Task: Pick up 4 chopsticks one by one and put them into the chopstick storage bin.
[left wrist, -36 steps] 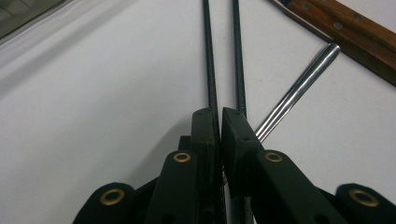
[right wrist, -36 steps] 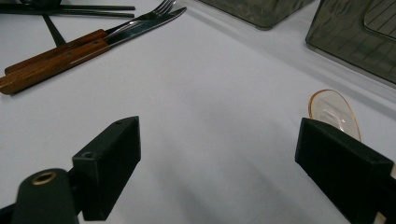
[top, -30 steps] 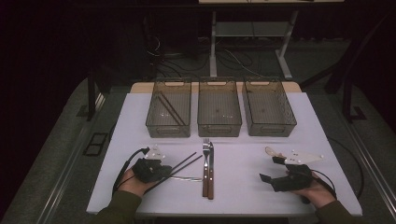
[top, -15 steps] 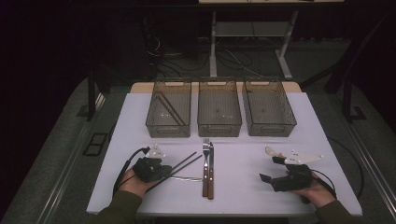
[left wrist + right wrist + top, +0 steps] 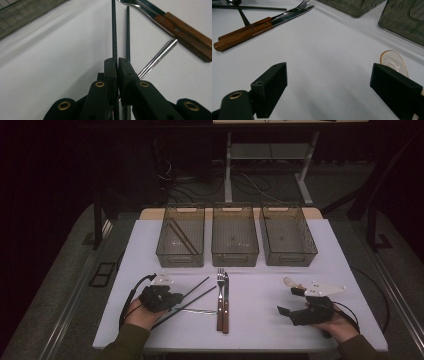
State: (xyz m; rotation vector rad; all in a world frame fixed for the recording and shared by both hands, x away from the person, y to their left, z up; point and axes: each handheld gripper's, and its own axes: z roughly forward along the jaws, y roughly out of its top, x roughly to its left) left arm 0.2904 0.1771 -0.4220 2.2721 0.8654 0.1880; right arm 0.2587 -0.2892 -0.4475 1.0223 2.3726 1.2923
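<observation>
Nothing has shifted since the earlier frames. Left hand-held gripper is clenched on one chopstick lying on the bench just left of the fork; right hand-held gripper gapes, released. Sorting looks barely begun: a pair already sits in the left bin.

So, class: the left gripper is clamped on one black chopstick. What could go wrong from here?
1. The left gripper pinches one chopstick near its end, so the long free length may droop or swivel when lifted.
2. The second chopstick lies right alongside and a metal handle lies close by; either could get dragged.
3. The fork and knife lie just beyond and might be knocked.
</observation>
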